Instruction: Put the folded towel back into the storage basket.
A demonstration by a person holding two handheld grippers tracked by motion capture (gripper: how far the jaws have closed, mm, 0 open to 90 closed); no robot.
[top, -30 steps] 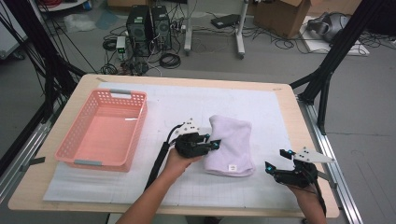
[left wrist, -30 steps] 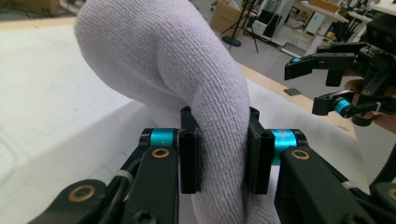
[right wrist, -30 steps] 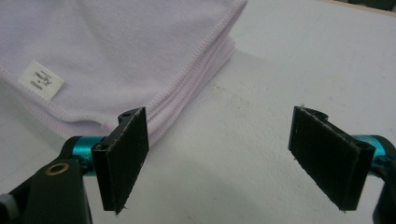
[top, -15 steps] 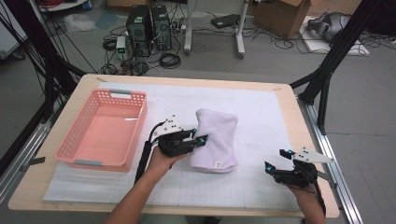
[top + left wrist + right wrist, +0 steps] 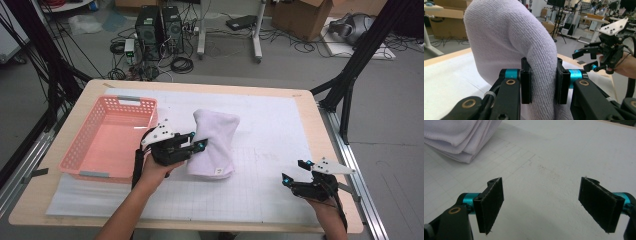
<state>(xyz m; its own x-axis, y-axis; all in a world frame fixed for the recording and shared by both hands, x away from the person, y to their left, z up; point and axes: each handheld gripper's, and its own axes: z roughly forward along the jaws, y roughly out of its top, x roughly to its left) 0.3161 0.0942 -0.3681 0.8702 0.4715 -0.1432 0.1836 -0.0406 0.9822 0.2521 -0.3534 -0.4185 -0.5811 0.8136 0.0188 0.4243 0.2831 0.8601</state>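
Note:
A folded white towel (image 5: 214,143) lies mid-table on the white gridded mat, its left edge lifted. My left gripper (image 5: 196,144) is shut on that edge; in the left gripper view the thick towel (image 5: 509,45) fold is squeezed between the two black pads (image 5: 526,86). The towel hangs close to the pink basket (image 5: 107,142) on the left. My right gripper (image 5: 295,172) rests near the table's front right, open, with nothing between its pads (image 5: 491,202); the towel's stacked edges (image 5: 461,137) lie farther off at upper left in the right gripper view.
The white mat (image 5: 270,150) covers most of the wooden table (image 5: 320,130). Black frame legs (image 5: 350,85) stand at the right rear. Computers, cables and boxes sit on the floor beyond the far edge.
My left gripper has carried the towel leftward toward the pink basket and lifted it a little. The right gripper has stayed where it was.

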